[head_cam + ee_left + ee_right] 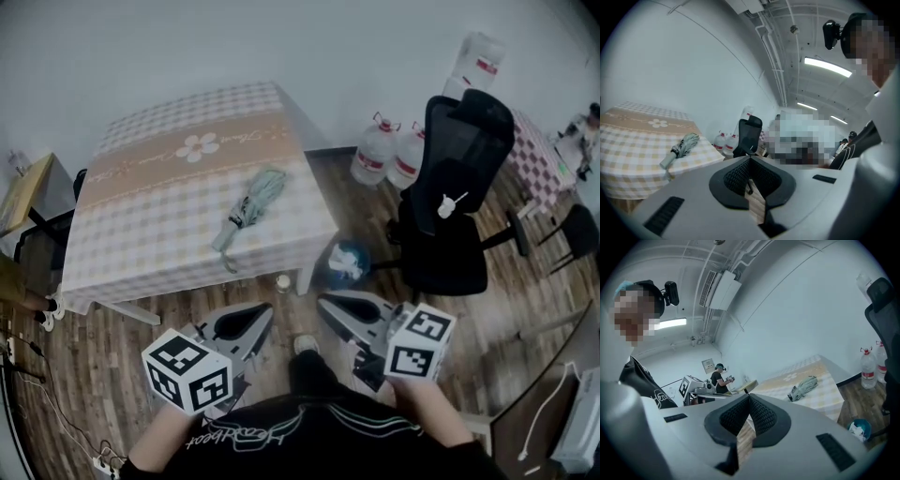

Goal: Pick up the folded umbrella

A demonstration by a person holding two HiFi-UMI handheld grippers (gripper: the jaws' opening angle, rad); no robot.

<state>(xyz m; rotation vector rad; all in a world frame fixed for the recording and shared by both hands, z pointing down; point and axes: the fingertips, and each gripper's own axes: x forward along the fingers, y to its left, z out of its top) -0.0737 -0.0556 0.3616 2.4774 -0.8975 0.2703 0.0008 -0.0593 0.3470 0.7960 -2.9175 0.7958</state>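
Observation:
The folded grey-green umbrella (248, 208) lies on the checkered tablecloth of the table (141, 234), near its front right part, handle end toward me. It also shows as the umbrella (680, 147) in the left gripper view and the umbrella (804, 386) in the right gripper view. My left gripper (265, 307) and right gripper (323, 300) hang side by side over the wooden floor, short of the table's front edge and well apart from the umbrella. Both are shut with nothing between the jaws, as the left gripper (750, 157) and the right gripper (749, 394) show in their own views.
A black office chair (459, 206) stands right of the table, with large water bottles (389, 150) behind it. A blue bin (347, 262) and a small jar (283, 282) sit on the floor by the table's corner. Cables (56, 412) lie at the left. A person (718, 378) stands far back.

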